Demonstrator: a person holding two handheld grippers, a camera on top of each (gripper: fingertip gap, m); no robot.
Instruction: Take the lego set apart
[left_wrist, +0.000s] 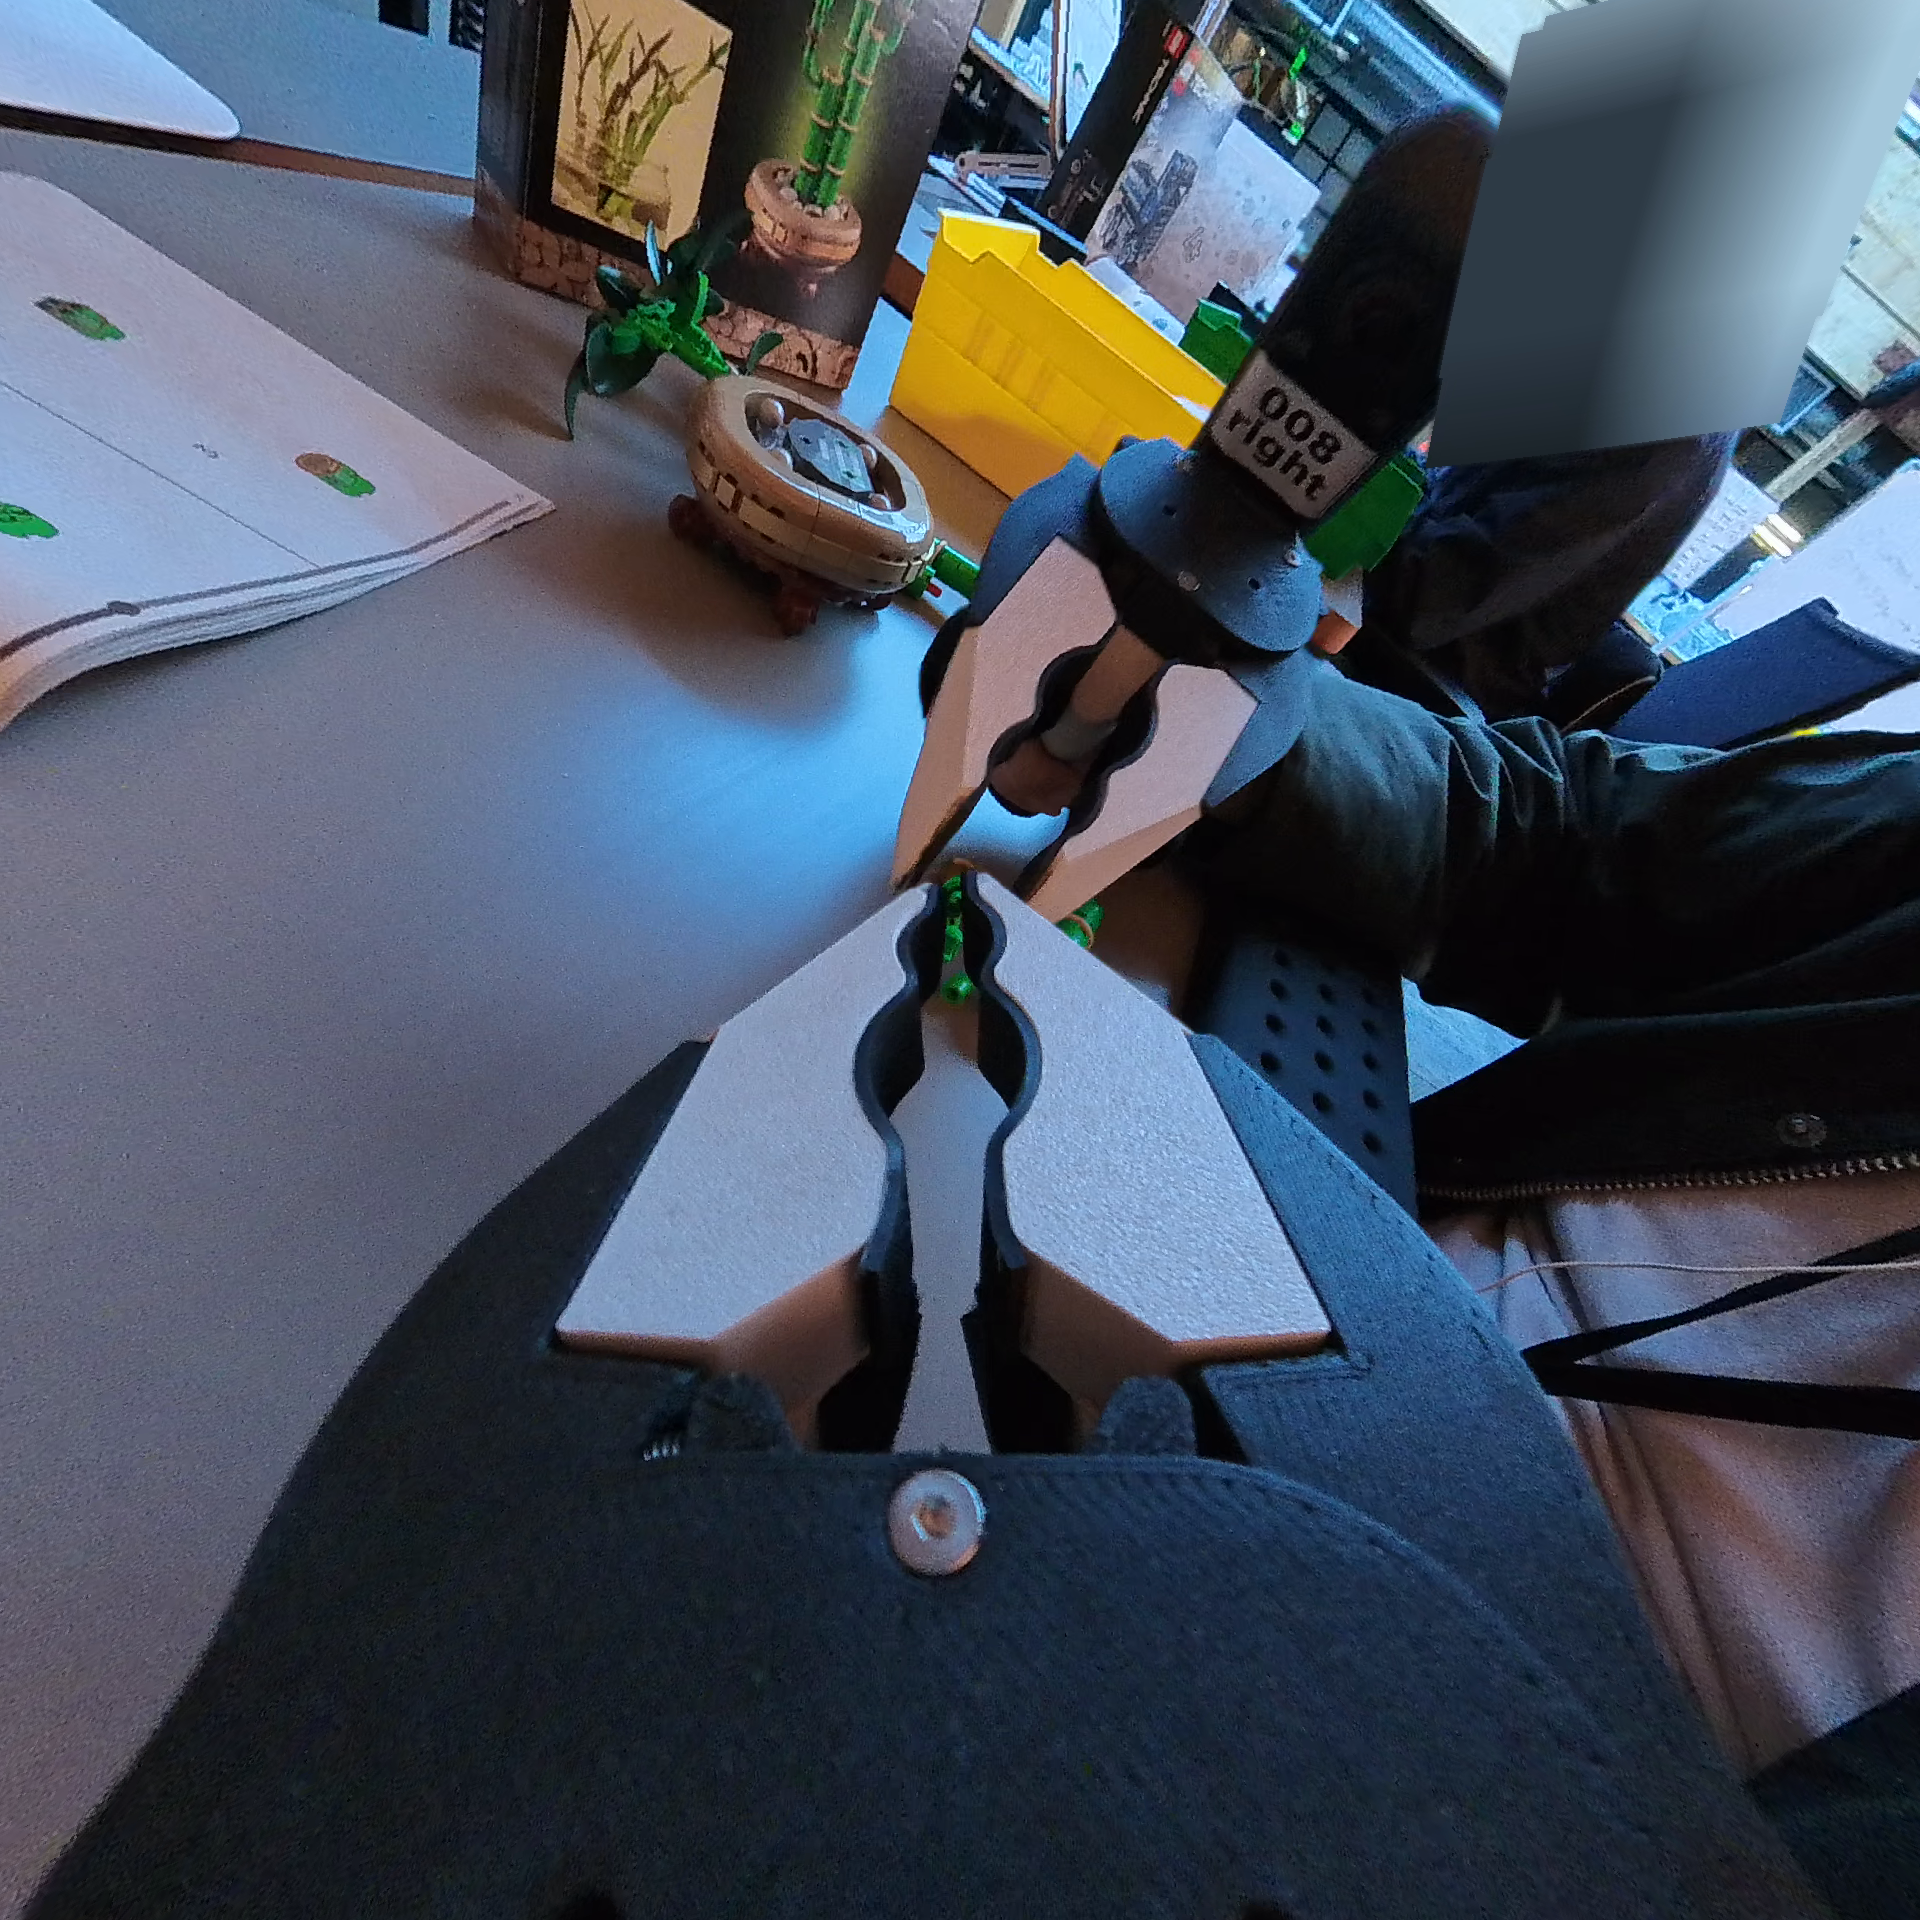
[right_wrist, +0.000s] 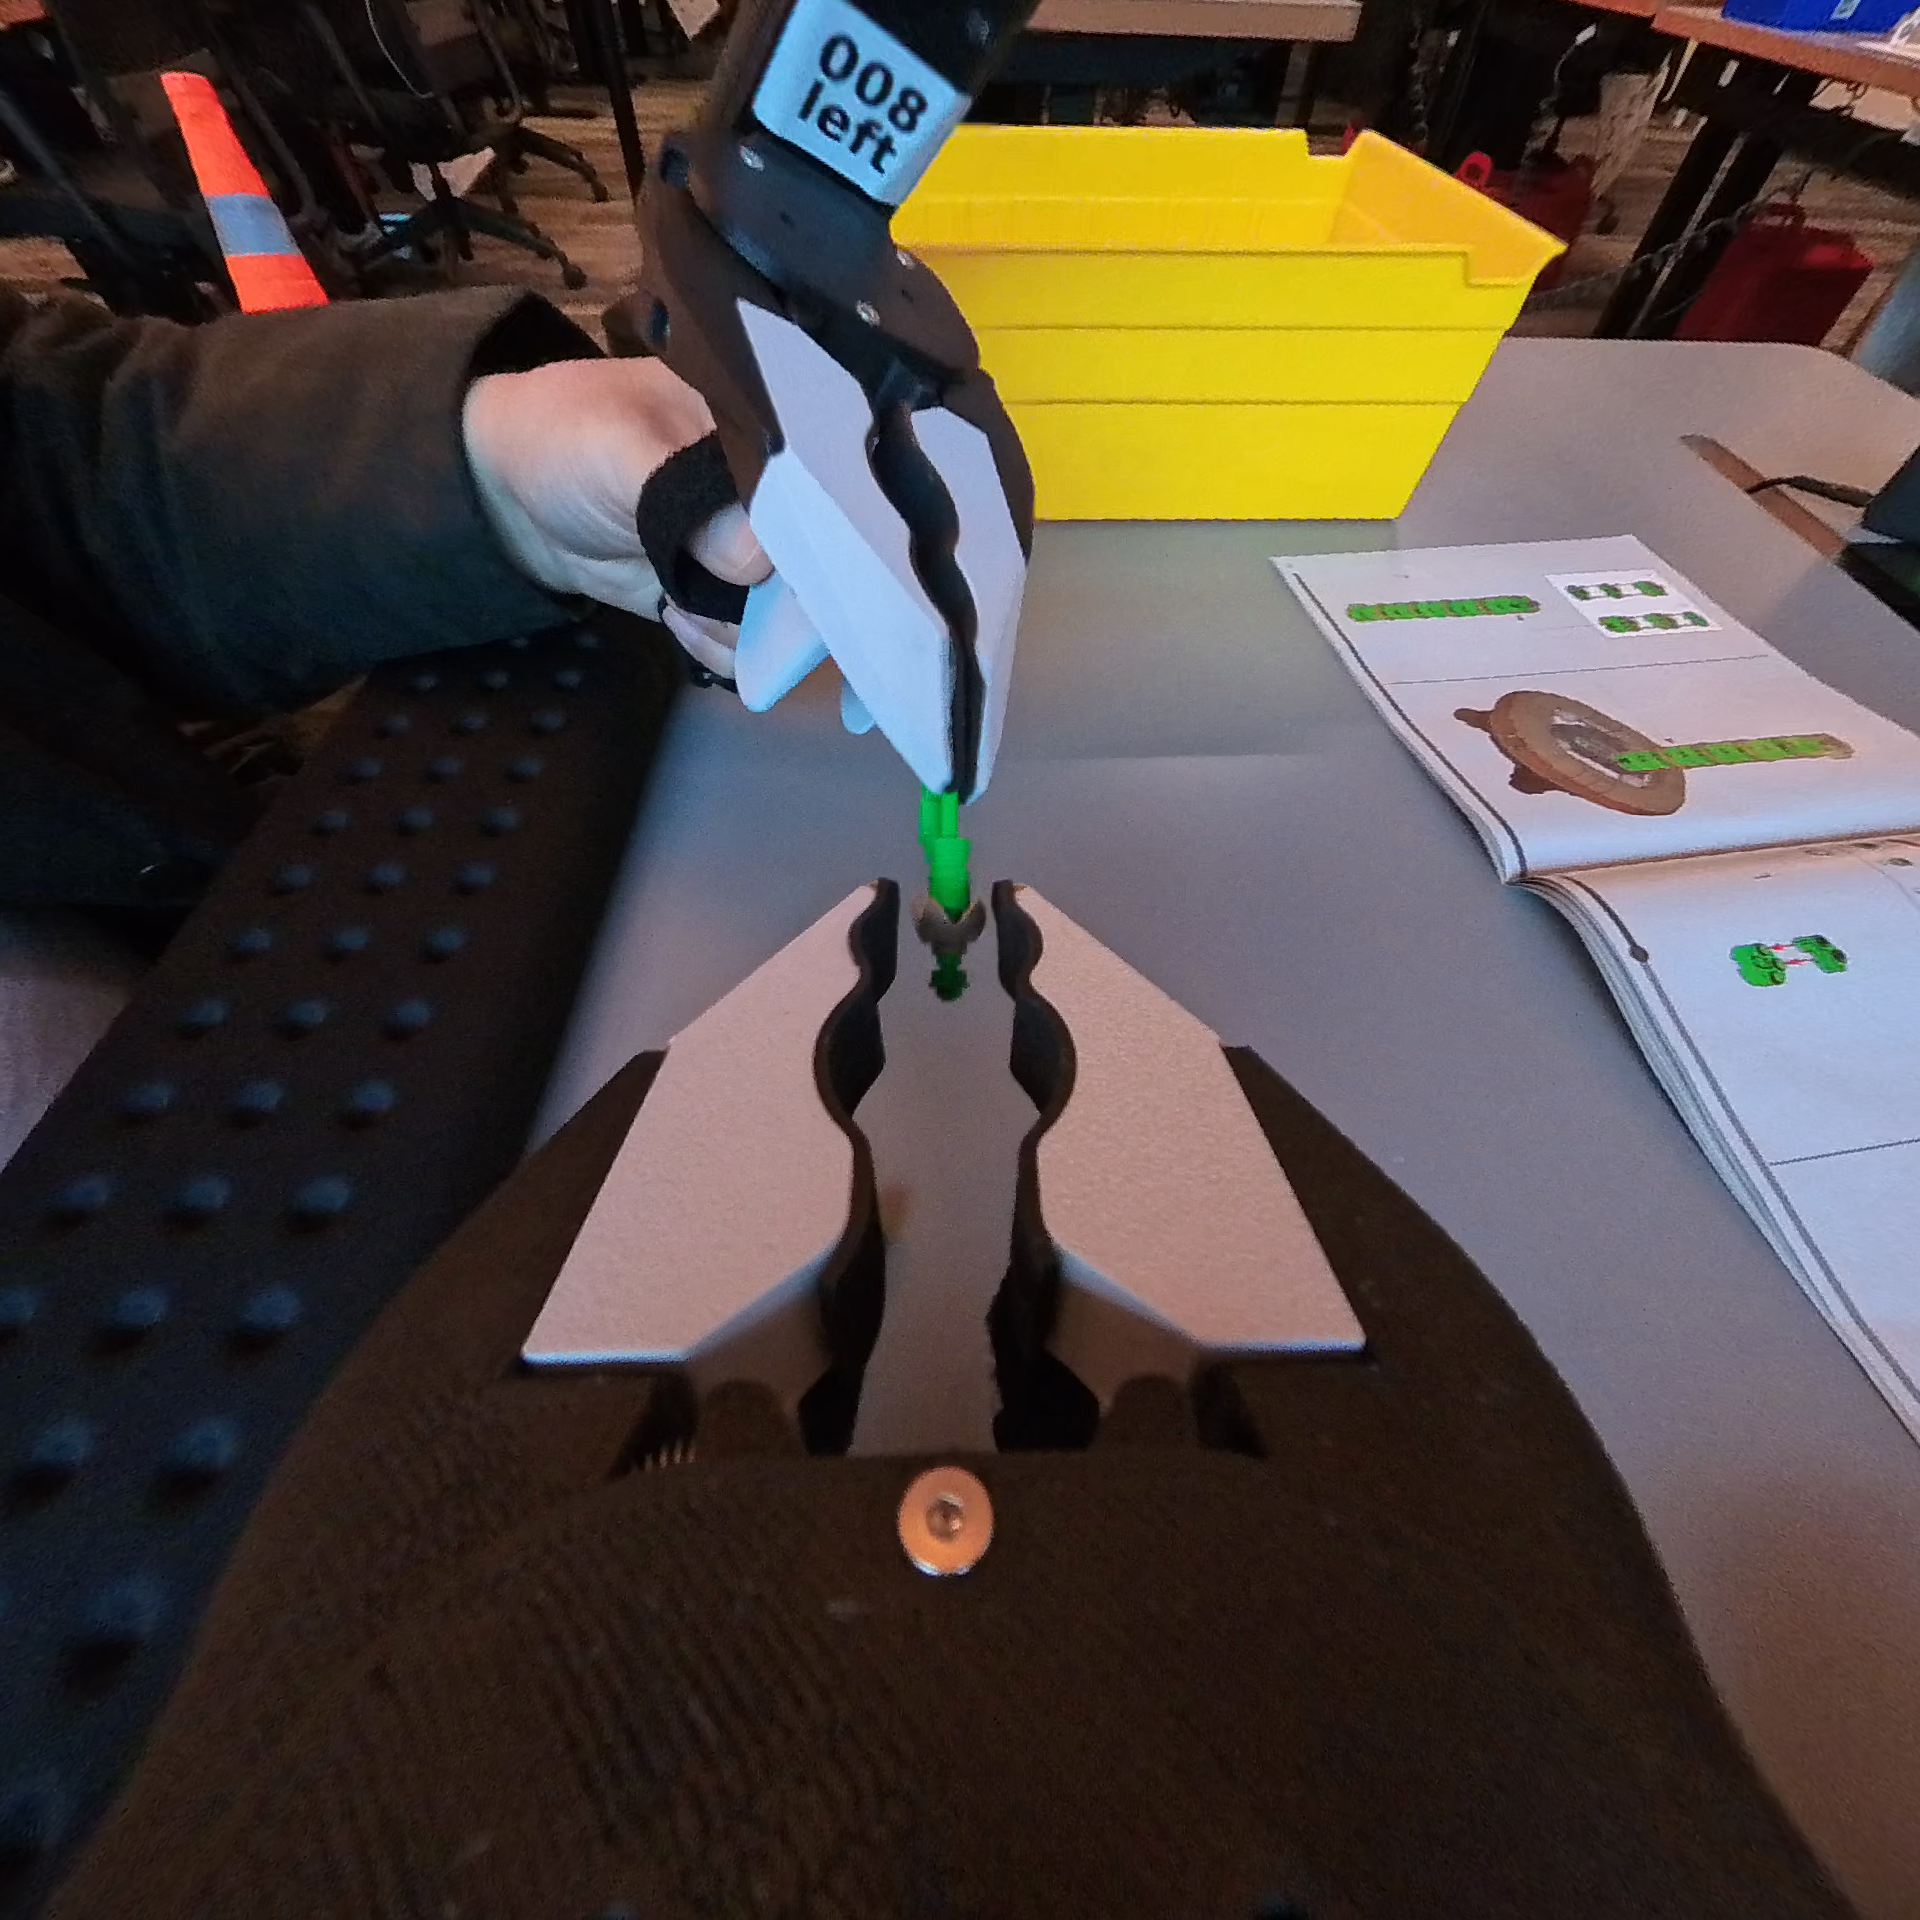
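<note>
Two grippers meet over a grey table (left_wrist: 312, 883). Left wrist view: the left gripper (left_wrist: 951, 904) pinches a green lego stalk (left_wrist: 954, 951), the right gripper (left_wrist: 966, 862) at twelve o'clock, a tan lego pot (left_wrist: 805, 494) beyond.

Right wrist view: the right gripper (right_wrist: 943, 899), jaws parted, flanks the green lego stalk (right_wrist: 943, 862); a yellow bin (right_wrist: 1226, 312) at one o'clock, a booklet (right_wrist: 1662, 790) at three.

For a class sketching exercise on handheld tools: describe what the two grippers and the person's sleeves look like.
Each gripper, the left gripper and the right gripper, has a black, ridged printed body, two pale wedge-shaped fingers with wavy black inner edges, and a silver screw at the base. A white label with black print sits on each handle. The person wears a dark sleeve and a black finger strap.
</note>
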